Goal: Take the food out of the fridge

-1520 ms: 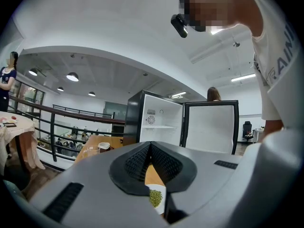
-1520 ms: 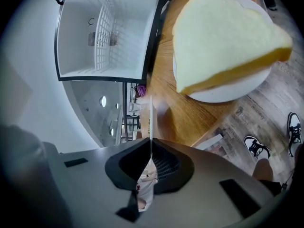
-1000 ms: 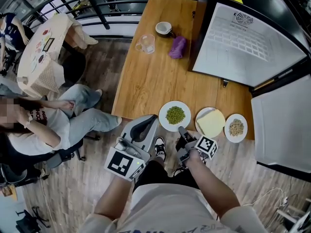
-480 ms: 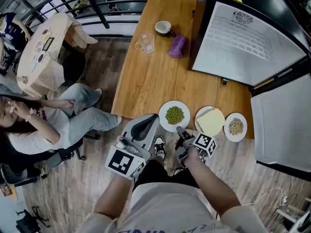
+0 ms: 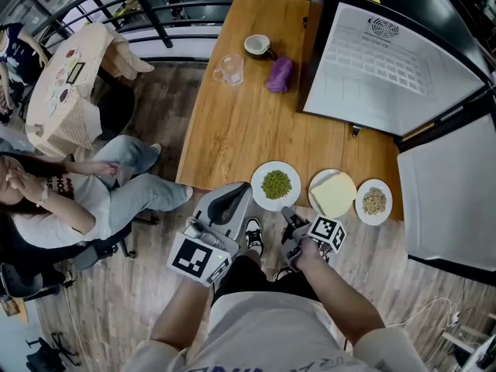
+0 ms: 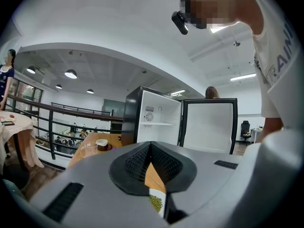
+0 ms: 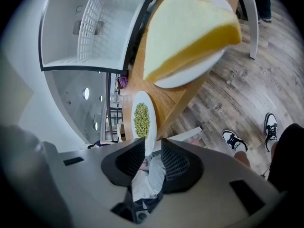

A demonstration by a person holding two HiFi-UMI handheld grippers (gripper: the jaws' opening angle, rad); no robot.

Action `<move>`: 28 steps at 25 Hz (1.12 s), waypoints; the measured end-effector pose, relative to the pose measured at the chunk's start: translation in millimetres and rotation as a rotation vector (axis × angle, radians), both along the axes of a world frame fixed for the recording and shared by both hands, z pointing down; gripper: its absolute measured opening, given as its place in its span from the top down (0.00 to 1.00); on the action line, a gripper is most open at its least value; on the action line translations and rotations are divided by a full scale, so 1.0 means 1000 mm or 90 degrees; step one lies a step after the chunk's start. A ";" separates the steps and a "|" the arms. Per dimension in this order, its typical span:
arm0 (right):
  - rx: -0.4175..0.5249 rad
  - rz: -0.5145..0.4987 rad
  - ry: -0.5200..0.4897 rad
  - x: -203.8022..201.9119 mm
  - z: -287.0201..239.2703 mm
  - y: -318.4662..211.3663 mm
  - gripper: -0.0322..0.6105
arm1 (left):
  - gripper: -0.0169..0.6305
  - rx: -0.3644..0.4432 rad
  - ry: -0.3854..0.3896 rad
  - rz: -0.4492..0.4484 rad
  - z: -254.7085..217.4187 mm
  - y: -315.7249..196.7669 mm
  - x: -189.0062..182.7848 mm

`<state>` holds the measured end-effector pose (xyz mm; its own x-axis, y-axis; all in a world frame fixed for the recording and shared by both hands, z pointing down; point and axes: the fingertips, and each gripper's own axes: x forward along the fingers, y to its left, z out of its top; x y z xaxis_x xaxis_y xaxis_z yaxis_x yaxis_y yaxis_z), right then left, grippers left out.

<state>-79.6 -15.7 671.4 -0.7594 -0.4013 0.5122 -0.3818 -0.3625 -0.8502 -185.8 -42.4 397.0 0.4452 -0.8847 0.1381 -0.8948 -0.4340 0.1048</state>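
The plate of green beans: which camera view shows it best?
The head view: there the plate of green beans is seen whole from above, near the edge of the table. The right gripper view shows it strongly foreshortened and cut off at its lower end. The left gripper view shows only a narrow sliver of it, low in the picture.

Toward your twelve o'clock, at the far end of the wooden tabletop [image 5: 232,130], you have a clear glass mug [image 5: 231,69], a white-rimmed cup [image 5: 258,46] and a crumpled purple cloth [image 5: 280,74] near one another, the cloth at three o'clock of the mug. At your nine o'clock a seated person [image 5: 70,200] in pale jeans sits beside the tabletop. Farther off at ten o'clock stands a cloth-covered round table [image 5: 66,84], with a black railing [image 5: 155,10] running past it.
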 end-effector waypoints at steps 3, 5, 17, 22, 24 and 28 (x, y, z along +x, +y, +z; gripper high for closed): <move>0.024 -0.031 0.015 0.010 -0.010 0.011 0.80 | 0.96 0.001 0.001 0.004 -0.001 0.000 0.003; 0.055 -0.051 0.031 0.020 -0.022 0.016 0.81 | 0.96 0.005 0.002 0.008 -0.003 0.000 0.007; 0.484 -0.065 0.213 0.105 -0.174 -0.047 0.92 | 0.96 0.039 -0.003 0.043 -0.030 0.004 0.051; 0.670 -0.091 0.339 0.137 -0.251 -0.061 0.92 | 0.96 0.056 -0.006 0.053 -0.048 0.012 0.075; 0.719 -0.089 0.376 0.149 -0.278 -0.062 0.92 | 0.96 0.065 -0.005 0.057 -0.056 0.014 0.085; 0.794 -0.078 0.410 0.163 -0.327 -0.060 0.92 | 0.96 0.085 -0.020 0.063 -0.072 0.016 0.095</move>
<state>82.9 -75.5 344.8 -0.5943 -0.7920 0.1400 -0.7953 0.5527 -0.2491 -91.2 -26.8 325.3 0.5290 -0.8478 0.0378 -0.8486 -0.5289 0.0131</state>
